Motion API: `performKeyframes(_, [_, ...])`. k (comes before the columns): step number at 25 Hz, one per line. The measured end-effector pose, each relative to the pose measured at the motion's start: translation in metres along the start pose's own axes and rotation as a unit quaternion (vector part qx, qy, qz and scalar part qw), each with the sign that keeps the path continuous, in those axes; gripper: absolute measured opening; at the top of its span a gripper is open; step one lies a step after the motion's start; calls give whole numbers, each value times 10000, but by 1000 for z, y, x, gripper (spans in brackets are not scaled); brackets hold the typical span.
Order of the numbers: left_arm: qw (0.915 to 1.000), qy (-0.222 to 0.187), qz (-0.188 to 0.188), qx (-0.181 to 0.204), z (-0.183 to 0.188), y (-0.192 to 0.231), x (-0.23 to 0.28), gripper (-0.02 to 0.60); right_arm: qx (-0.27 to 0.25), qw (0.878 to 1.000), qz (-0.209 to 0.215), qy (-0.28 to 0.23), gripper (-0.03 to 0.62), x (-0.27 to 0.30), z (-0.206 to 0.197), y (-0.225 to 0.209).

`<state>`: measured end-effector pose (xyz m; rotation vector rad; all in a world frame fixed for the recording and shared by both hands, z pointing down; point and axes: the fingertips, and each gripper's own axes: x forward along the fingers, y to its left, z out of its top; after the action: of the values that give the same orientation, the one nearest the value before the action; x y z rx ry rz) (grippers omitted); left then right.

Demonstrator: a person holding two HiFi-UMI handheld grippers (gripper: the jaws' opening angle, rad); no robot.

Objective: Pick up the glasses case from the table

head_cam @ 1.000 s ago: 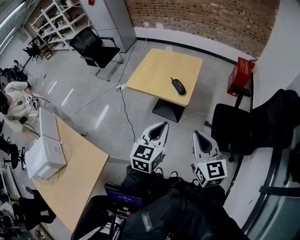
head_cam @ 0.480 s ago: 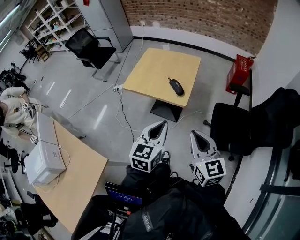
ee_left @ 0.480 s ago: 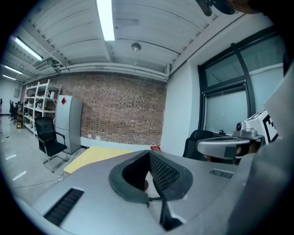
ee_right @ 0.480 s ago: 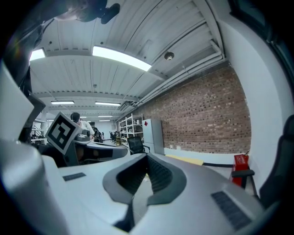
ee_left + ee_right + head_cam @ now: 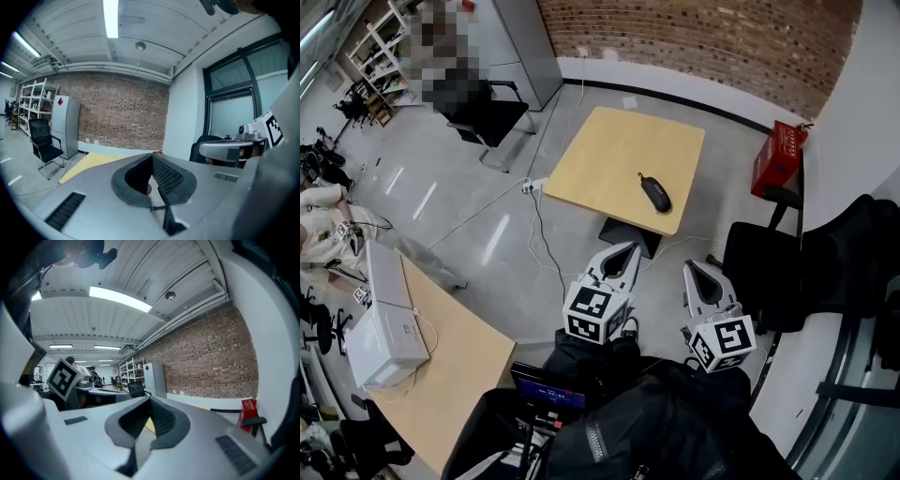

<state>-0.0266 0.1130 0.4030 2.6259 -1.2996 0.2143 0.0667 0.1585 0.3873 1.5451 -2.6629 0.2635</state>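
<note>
Case (image 5: 654, 192), dark and oblong, lies on the square wooden table (image 5: 609, 141) near its front-right edge, set at a slant, nothing else on the top. Both grippers are well apart from it, held side by side over the grey floor (image 5: 469, 197) on the near side of the table, tips pointing toward it. L gripper (image 5: 629, 247): jaws together, tips meeting, nothing btwn them. Its own view shows the ribbed pads (image 5: 166, 176) closed to a point, w/ only the hollow behind them open and the table top a yellow strip beyond. R gripper (image 5: 692, 267): jaws also fully together, empty. Same closed point in its view, w/ brick wall (image 5: 220, 362) ahead and red box (image 5: 249, 409) at lower right. Marker cubes face up at the rear of each: L cube (image 5: 593, 312), R cube (image 5: 722, 341). Person's dark jacket (image 5: 656, 422) fills the bottom of the head view. Around: near chair (image 5: 764, 262), black, just right of R gripper. Red box stands by the wall right of the table. Far chair (image 5: 487, 112), also black, upper left. White cable (image 5: 539, 211) trails over the floor from the table's left side. Desk (image 5: 450, 347) at lower left w/ a white box (image 5: 384, 323) on it.
</note>
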Motion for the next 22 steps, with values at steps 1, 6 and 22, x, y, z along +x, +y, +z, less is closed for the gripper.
performKeyframes(1, [10000,9,0,-8,1,7,5,0,-2,10000,-2,22,3,9,0,-2])
performKeyframes(6, [10000,39,6,-56,6,46,25,0,-8,9999,-23,123,3,53,1,-7])
performKeyframes(22, [9989,74,-396,-249,13,108,73,0,208,9985,-381,324,3,125,3,-19])
